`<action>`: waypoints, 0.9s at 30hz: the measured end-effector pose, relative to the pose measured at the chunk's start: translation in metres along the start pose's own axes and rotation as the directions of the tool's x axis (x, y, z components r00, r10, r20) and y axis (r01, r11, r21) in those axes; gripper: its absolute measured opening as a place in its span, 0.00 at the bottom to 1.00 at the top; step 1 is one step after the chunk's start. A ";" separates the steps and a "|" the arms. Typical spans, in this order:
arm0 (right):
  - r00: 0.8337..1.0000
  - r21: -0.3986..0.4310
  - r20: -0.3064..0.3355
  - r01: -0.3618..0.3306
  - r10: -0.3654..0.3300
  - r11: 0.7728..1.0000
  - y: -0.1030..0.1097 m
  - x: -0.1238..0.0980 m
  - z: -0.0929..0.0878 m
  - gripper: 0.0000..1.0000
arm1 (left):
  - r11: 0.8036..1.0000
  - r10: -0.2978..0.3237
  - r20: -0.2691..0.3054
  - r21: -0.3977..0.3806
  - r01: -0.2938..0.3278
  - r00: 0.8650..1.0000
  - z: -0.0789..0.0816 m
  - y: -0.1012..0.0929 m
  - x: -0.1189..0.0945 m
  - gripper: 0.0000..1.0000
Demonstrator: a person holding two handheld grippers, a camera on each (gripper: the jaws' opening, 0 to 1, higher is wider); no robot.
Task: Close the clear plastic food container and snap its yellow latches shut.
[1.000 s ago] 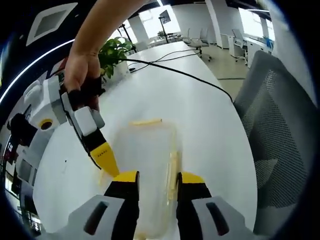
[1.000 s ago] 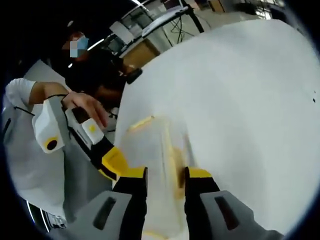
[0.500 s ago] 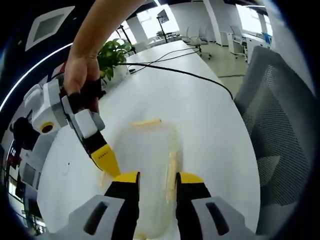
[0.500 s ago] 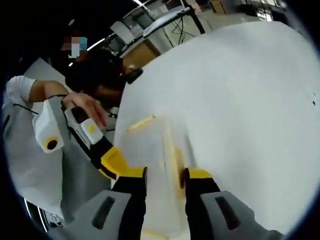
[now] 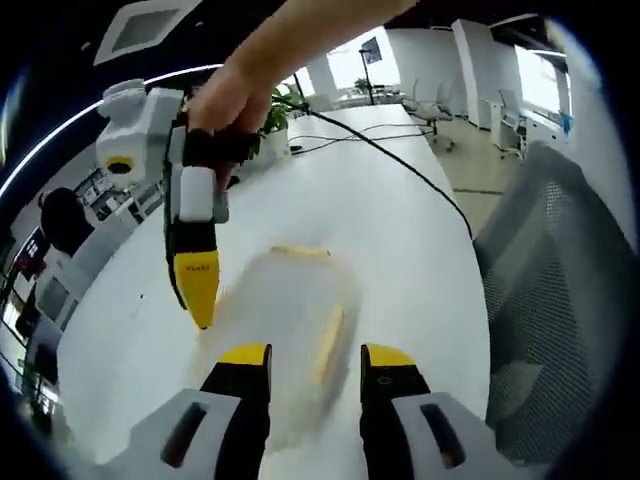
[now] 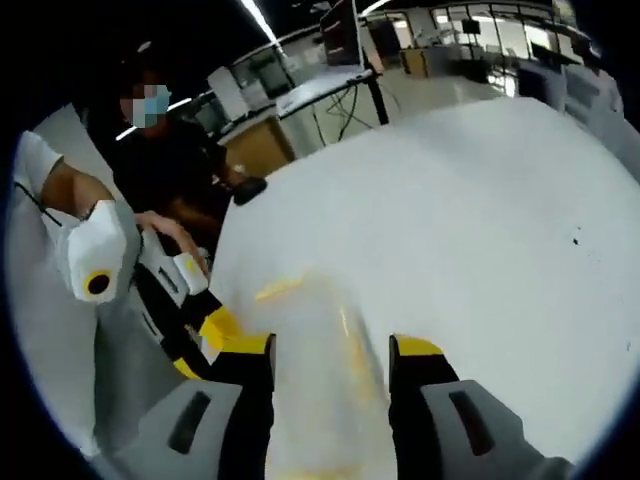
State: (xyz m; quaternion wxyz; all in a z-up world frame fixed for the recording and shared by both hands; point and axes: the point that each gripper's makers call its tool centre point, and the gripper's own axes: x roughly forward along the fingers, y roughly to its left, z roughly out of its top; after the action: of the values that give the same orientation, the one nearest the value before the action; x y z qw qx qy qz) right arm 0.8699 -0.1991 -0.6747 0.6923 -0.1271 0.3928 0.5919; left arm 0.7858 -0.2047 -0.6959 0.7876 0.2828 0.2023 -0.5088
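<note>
Container: clear plastic food container (image 5: 285, 330) lies on the white table (image 5: 400, 240), lid down; blurred in both views
Latches: yellow latch (image 5: 328, 340) along its side; another yellow latch (image 5: 298, 252) at the far end
Left gripper (image 5: 313, 357): jaws released, set apart above the container's near end
Right gripper (image 6: 333, 346): jaws released, straddling the container; in the left gripper view its tips point down beside the container's edge
Surroundings: black cable (image 5: 400, 165); potted plant (image 5: 285, 105); mesh chair (image 5: 560, 300)

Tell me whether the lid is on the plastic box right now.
On, it seems: the lid lies flat over the box. Whether its yellow latches have snapped shut, I cannot tell.
</note>
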 end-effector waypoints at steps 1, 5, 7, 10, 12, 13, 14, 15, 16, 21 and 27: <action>0.999 -0.008 0.028 0.033 -0.033 0.999 0.001 -0.005 0.000 0.42 | 1.000 0.020 0.002 -0.021 -0.020 1.000 -0.004 0.002 -0.005 0.28; 0.989 0.048 0.102 0.101 -0.105 0.994 0.011 -0.020 -0.011 0.42 | 0.993 0.086 0.006 -0.082 -0.085 0.996 -0.014 0.008 -0.019 0.28; 0.985 0.044 0.107 0.128 -0.132 0.991 0.015 -0.023 -0.022 0.42 | 0.990 0.109 0.012 -0.096 -0.108 0.994 -0.017 0.010 -0.023 0.28; 0.976 0.091 0.136 0.158 -0.169 0.983 0.025 -0.027 -0.039 0.42 | 0.981 0.141 0.022 -0.138 -0.137 0.990 -0.021 0.013 -0.026 0.29; 0.972 0.109 0.133 0.183 -0.196 0.977 0.031 -0.028 -0.055 0.43 | 0.978 0.154 0.014 -0.144 -0.151 0.988 -0.025 0.016 -0.027 0.30; 0.965 0.116 0.139 0.208 -0.224 0.971 0.031 -0.030 -0.059 0.43 | 0.977 0.159 0.011 -0.149 -0.155 0.987 -0.027 0.017 -0.028 0.30; 0.959 0.123 0.145 0.228 -0.245 0.966 0.033 -0.032 -0.064 0.43 | 0.975 0.166 0.012 -0.153 -0.162 0.986 -0.028 0.019 -0.029 0.30; 0.945 0.153 0.165 0.258 -0.282 0.954 0.031 -0.037 -0.070 0.44 | 0.973 0.170 0.014 -0.158 -0.166 0.985 -0.029 0.020 -0.030 0.30; 0.933 0.163 0.180 0.283 -0.310 0.945 0.030 -0.040 -0.071 0.45 | 0.971 0.178 0.016 -0.163 -0.173 0.984 -0.030 0.022 -0.031 0.31; 0.870 0.236 0.245 0.374 -0.428 0.897 0.025 -0.058 -0.080 0.46 | 0.960 0.205 0.018 -0.196 -0.198 0.979 -0.037 0.030 -0.033 0.32; 0.856 0.282 0.249 0.384 -0.453 0.879 0.030 -0.049 -0.093 0.47 | 0.944 0.226 0.008 -0.249 -0.217 0.974 -0.046 0.035 -0.030 0.33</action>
State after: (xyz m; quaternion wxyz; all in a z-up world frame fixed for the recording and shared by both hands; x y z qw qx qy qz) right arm 0.8065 -0.2859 -0.6930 0.8672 -0.0378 0.3063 0.3907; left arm 0.8040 -0.1427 -0.7041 0.8722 0.1944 0.2167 -0.3930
